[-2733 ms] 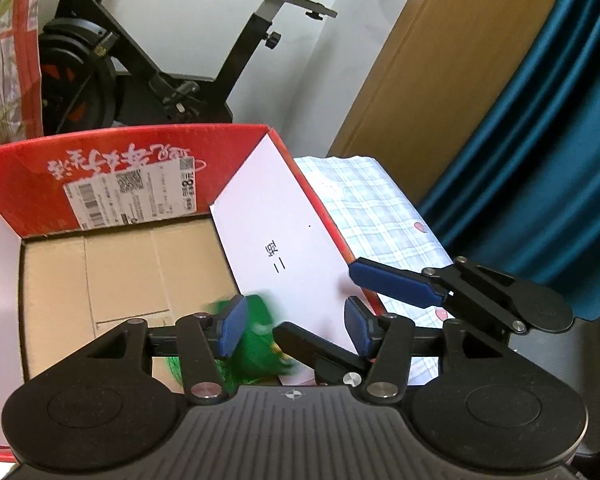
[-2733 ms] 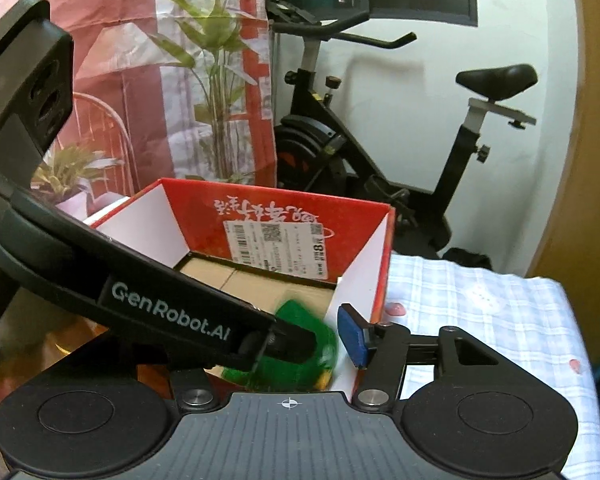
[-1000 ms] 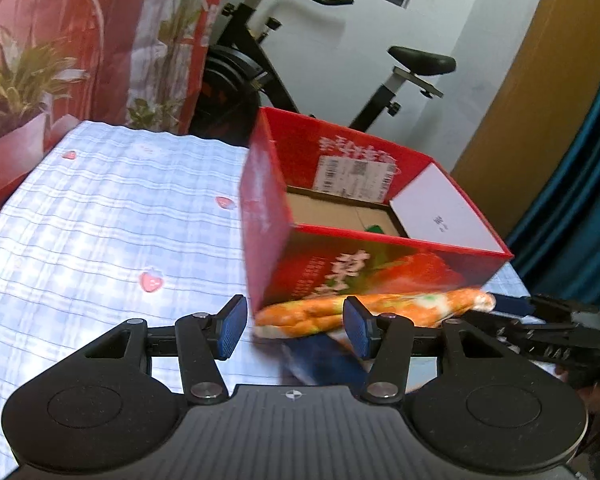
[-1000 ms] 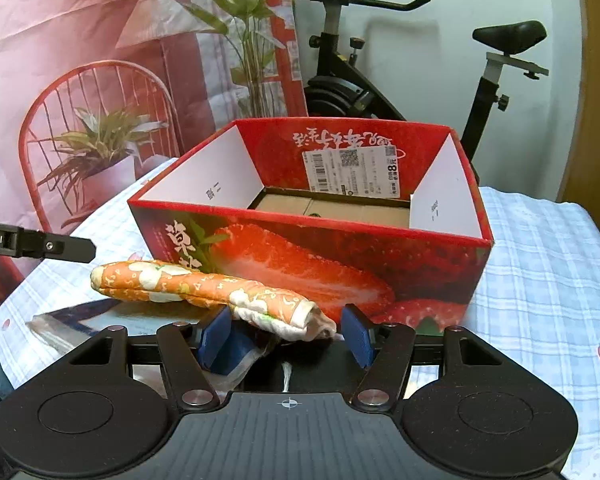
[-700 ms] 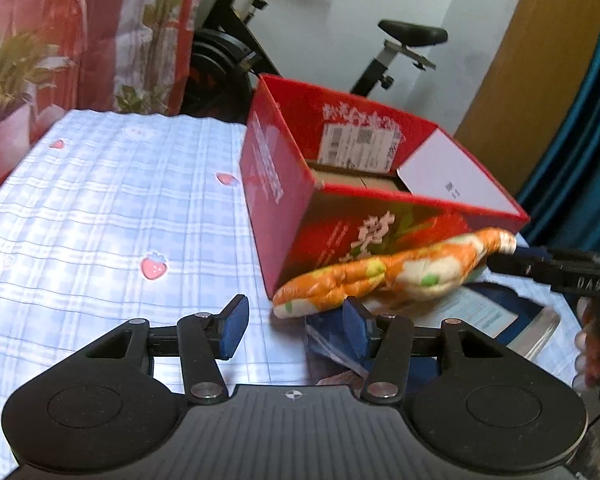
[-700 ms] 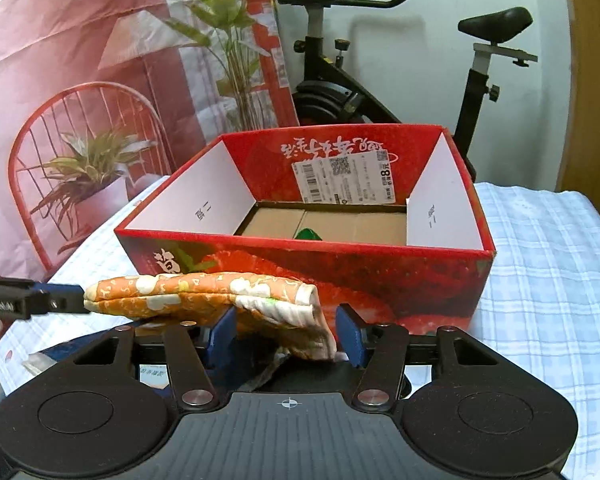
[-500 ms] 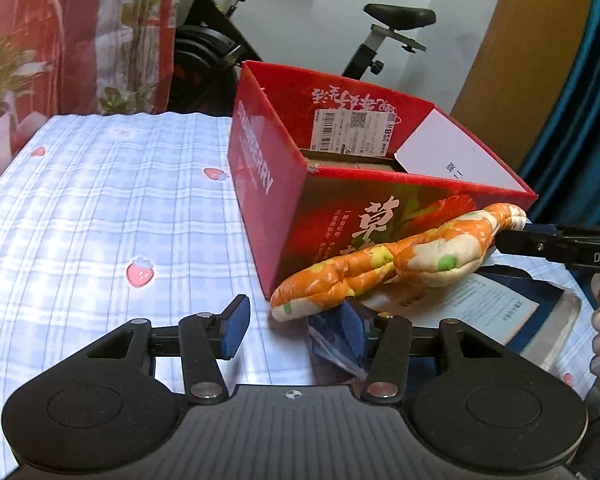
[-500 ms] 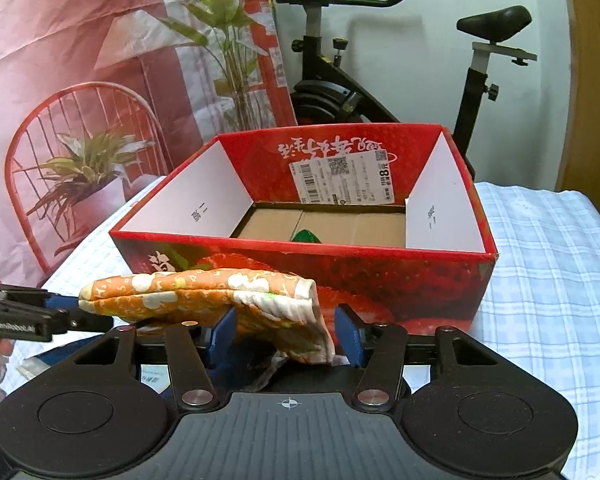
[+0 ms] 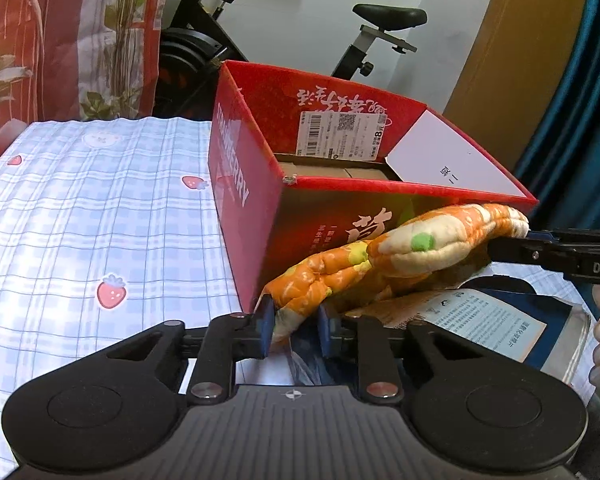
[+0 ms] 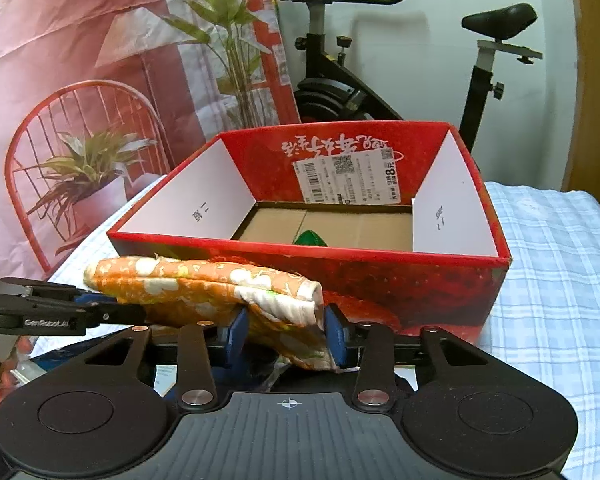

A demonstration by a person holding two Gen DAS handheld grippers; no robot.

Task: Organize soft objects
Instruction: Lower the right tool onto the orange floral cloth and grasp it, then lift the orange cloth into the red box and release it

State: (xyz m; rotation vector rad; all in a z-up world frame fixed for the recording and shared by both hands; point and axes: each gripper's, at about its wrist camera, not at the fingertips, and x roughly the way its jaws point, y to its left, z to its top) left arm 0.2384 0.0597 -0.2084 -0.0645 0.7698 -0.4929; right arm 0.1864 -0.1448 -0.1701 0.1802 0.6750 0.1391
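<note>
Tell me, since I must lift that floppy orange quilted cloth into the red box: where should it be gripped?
Probably at its two ends, one gripper from each side. The orange quilted cloth is long, rolled and limp, so a middle grip would let it sag. The left gripper pinches one end, the right gripper the other, both just closing.

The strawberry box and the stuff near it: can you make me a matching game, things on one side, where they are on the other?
Things:
1. orange flowered cloth
2. green soft thing
3. exercise bike
4. shipping label

Places:
A. stuck on the box's far inside wall
B. behind the table
C. lying on the floor of the strawberry box
D. pinched at both ends, in front of the box

Pairs: 1-D, 2-C, 3-B, 4-A
</note>
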